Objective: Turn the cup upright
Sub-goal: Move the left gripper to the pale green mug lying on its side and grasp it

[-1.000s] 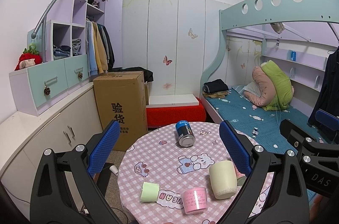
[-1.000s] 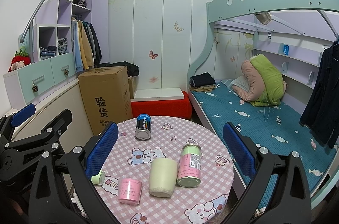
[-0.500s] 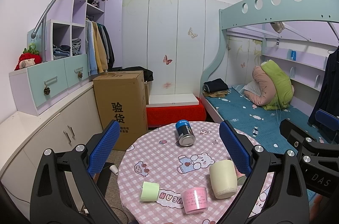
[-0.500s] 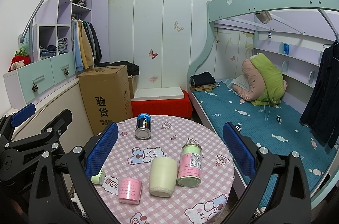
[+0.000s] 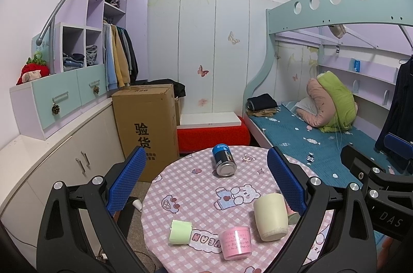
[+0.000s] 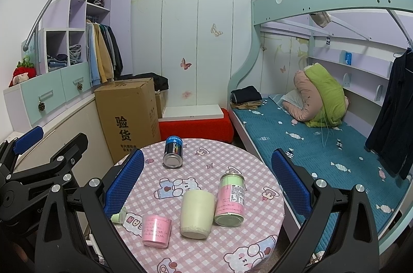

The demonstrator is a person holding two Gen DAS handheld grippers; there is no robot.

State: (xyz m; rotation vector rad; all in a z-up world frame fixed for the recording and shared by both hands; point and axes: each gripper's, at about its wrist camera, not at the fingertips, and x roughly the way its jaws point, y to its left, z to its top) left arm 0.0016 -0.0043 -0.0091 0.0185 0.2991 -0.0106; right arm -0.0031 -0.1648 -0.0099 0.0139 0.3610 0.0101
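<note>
A cream cup stands upside down, rim on the round pink checked table. A pink cup also stands rim down beside it. A small green cup lies on its side near the table's left edge. My left gripper is open and empty above the table. My right gripper is open and empty above the table, the cream cup below between its fingers.
A blue can stands at the table's far side. A pink and green can stands next to the cream cup. A cardboard box, cabinets and a bunk bed surround the table.
</note>
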